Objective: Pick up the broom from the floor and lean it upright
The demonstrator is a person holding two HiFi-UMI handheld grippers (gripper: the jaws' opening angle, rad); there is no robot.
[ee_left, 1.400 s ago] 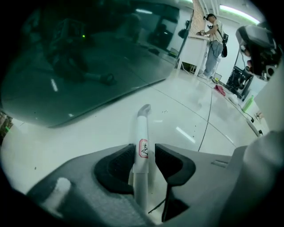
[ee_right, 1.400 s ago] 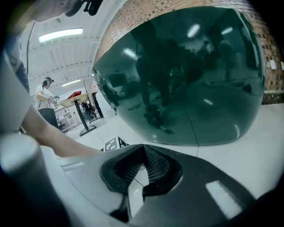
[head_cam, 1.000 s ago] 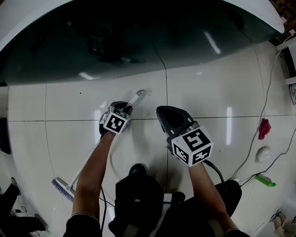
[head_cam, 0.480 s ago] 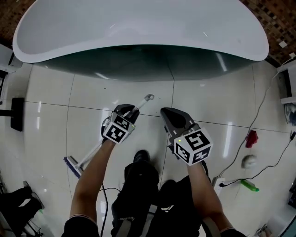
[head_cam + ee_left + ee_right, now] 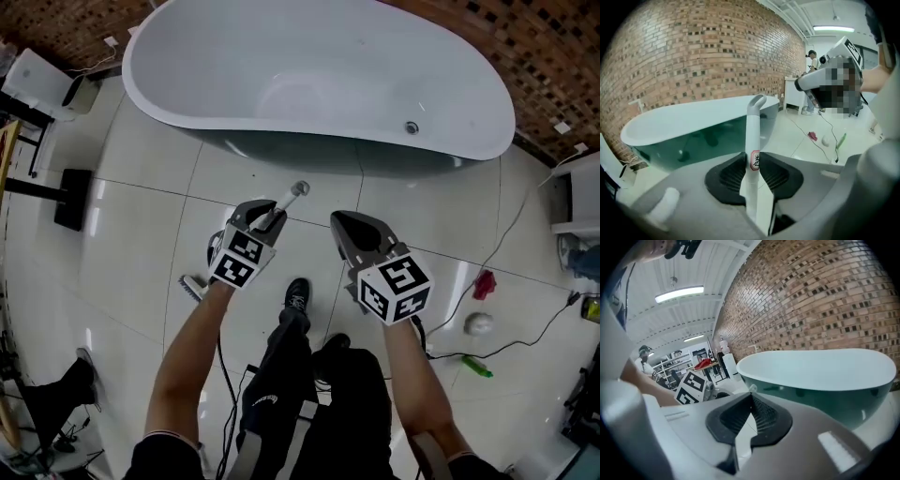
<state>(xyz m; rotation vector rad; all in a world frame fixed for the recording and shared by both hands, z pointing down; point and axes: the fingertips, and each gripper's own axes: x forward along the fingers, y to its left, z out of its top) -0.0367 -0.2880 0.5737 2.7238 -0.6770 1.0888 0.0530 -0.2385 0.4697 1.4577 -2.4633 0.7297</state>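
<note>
The broom is a thin white handle (image 5: 284,202) with a hook tip near the bathtub and a brush head (image 5: 194,286) low on the floor at the left. My left gripper (image 5: 267,217) is shut on the handle near its top end. In the left gripper view the handle (image 5: 753,136) stands pinched between the black pads, tip pointing up. The broom slants, brush end down. My right gripper (image 5: 349,225) hangs beside it to the right, shut with nothing in it; in its own view the right gripper (image 5: 751,397) has its pads meeting at the tips.
A white oval bathtub (image 5: 319,84) lies ahead, with a brick wall (image 5: 825,296) behind it. A red rag (image 5: 484,283), a white ball (image 5: 478,324), a green item (image 5: 475,367) and cables lie on the tiles at right. A black stand (image 5: 70,199) sits left. My shoe (image 5: 297,295) is below the grippers.
Both grippers have risen well off the floor as the person stood up. The broom handle came up with the left gripper, and its brush head slid toward my feet.
</note>
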